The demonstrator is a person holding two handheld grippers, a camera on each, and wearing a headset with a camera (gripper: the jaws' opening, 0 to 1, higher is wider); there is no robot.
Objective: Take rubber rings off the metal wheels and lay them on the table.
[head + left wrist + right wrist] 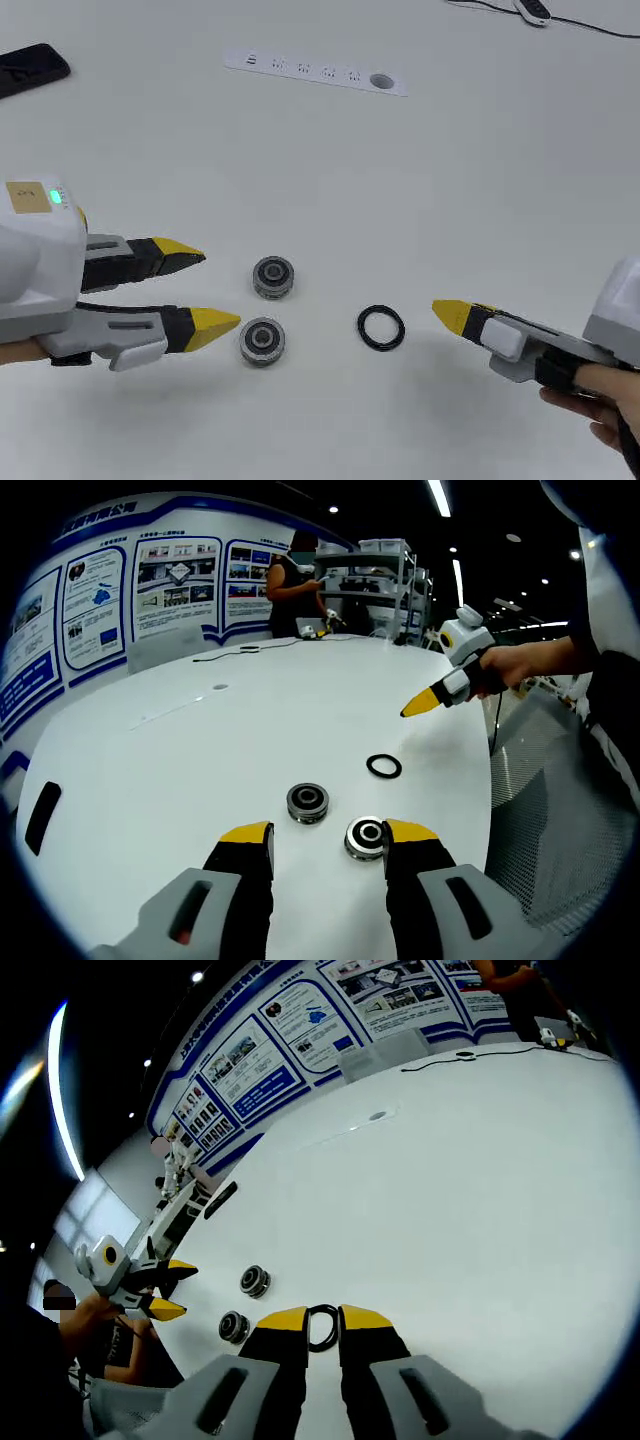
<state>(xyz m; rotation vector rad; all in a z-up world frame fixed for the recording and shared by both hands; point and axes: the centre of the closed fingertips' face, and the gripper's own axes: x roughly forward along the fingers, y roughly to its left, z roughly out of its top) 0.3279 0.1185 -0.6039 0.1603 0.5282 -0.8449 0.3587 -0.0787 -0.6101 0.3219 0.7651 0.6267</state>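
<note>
**A:** Where's the rubber ring point(381, 327)?

**B:** Flat on the worktop point(450, 180), loose, nothing touching it.

**A:** Wheels?

**B:** Two, both on one side of the ring: back wheel point(273, 277) and front wheel point(262, 341). They're close together, not touching, near the ring.

**A:** Fingers?

**B:** Left gripper point(222, 289) sits past the wheels from the ring, fingers spread wide and empty, front wheel just beside one tip. Right gripper point(442, 310) is on the ring's opposite side, tip near it but apart. Narrow gap between its fingers, nothing held.
</note>
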